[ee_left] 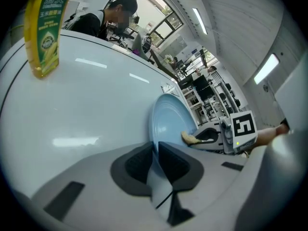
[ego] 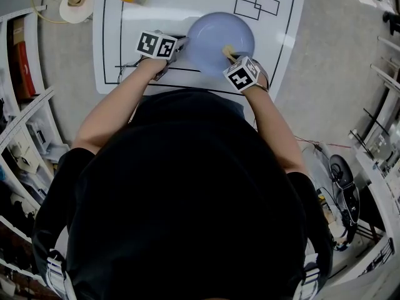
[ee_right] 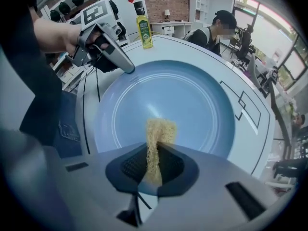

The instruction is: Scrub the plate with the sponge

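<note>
Firmly clamped in the right gripper [ee_right: 155,147]: a thin yellow sponge [ee_right: 160,131], free end lying on the near inner face of the blue plate [ee_right: 192,95]. Opposite, nipped between the closed jaws of the left gripper [ee_left: 156,148]: the plate's rim, steadying it on the white table [ee_right: 175,49]. Probably mid-scrub, so press the sponge down evenly, sweep in overlapping circles from centre out to rim, and hold the rim grip tight against sliding. Counted: two grippers, one plate, one sponge, one green-labelled yellow bottle [ee_right: 143,30] standing well beyond the plate.
</note>
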{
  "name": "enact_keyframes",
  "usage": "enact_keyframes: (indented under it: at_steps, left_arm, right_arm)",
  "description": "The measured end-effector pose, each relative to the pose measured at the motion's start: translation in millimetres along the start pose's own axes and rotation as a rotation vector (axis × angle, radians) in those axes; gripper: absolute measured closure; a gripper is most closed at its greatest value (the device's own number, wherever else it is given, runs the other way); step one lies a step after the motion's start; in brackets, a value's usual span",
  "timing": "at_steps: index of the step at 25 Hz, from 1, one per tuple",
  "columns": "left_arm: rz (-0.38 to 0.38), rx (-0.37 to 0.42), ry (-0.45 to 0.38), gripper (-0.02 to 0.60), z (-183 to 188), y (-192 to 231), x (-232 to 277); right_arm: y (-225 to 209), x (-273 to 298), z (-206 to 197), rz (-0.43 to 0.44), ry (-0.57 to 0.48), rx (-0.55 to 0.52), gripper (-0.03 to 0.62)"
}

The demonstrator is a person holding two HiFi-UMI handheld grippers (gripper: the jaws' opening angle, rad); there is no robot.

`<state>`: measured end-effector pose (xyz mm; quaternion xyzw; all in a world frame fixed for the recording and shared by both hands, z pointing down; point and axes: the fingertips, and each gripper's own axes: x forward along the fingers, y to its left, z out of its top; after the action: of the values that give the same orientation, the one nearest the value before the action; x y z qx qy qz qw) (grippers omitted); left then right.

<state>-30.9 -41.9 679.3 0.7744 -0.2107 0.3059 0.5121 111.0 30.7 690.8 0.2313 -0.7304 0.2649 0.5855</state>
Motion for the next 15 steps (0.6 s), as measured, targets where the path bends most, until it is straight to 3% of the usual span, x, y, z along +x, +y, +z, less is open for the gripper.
enact_keyframes:
  at_steps: [15]
  left_arm:
    - [0.004, -0.014, -0.015, 0.538, 0, 0, -1]
  right_arm:
    - [49, 10, 21, 0.118, -0.004, -0.108, 0.559]
